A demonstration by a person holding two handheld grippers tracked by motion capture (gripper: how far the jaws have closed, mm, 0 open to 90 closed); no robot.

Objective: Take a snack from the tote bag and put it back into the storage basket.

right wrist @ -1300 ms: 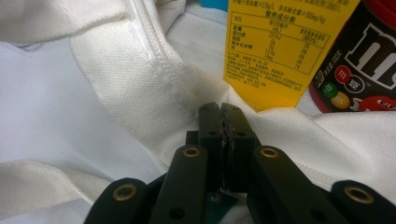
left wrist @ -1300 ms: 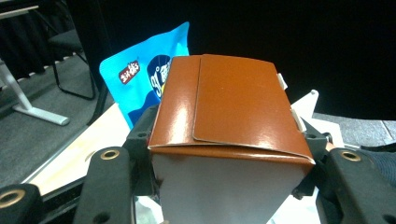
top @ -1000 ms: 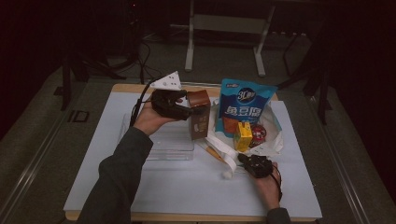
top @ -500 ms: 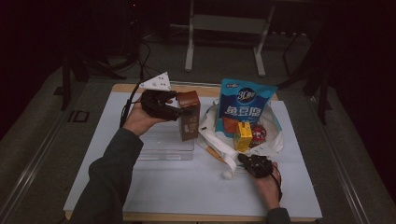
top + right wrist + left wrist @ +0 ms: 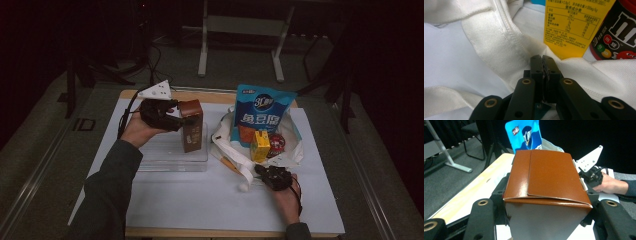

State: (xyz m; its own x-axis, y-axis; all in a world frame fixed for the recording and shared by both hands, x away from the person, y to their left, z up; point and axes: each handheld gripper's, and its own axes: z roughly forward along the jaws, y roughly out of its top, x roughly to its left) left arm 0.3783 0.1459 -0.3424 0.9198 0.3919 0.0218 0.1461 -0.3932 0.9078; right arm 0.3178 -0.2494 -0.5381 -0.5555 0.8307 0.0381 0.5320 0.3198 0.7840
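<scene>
Carton (image 5: 192, 125) clamped in my left gripper (image 5: 176, 116) slid frame-left over the clear bin (image 5: 172, 159); right gripper (image 5: 261, 171) pinched on bag (image 5: 227, 134). Unpacking's underway.

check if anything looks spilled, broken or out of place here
Nothing is spilled or visibly damaged. The white cloth bag lies slumped open on the table, with a blue snack pouch, a yellow juice box and a red candy tub in it. The left gripper holds a brown carton upright over a clear tray.
</scene>
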